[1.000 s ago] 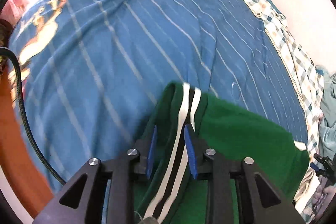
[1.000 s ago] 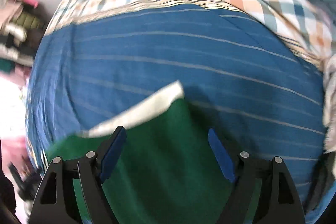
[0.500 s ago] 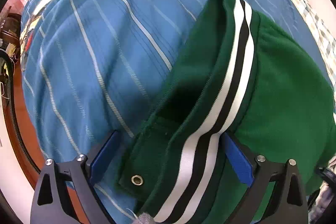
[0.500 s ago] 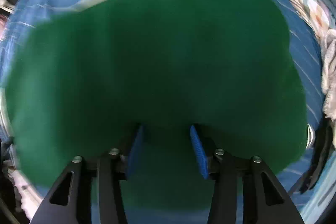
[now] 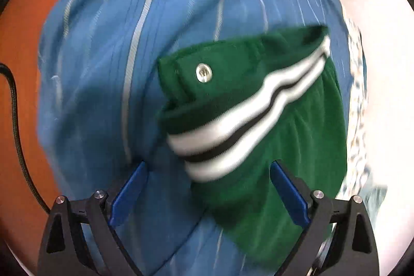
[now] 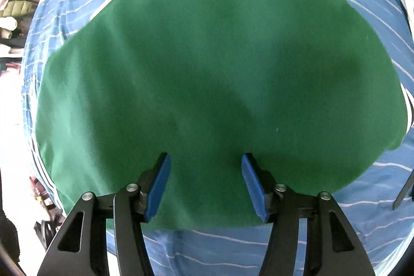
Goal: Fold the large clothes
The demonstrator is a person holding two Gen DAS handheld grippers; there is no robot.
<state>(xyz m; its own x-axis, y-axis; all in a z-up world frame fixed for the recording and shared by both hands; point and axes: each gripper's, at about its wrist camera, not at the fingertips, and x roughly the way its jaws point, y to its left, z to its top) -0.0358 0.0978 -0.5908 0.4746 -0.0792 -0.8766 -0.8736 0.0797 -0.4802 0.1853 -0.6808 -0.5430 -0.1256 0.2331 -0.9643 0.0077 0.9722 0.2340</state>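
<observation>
Green jacket [image 6: 207, 64] lies bunched on the blue striped bedsheet [image 5: 103, 84], striped hem [image 5: 248, 118] and snap [image 5: 204, 72] turned up on top. Left gripper [image 5: 209, 195] wide, holding nothing, hem loose between its jaws. Right gripper [image 6: 204, 183] about half wide, jaws have just been opening, pads not pinching the cloth below them. Risk: the loose hem could flop open and spoil the fold; a low grab might also catch the sheet
</observation>
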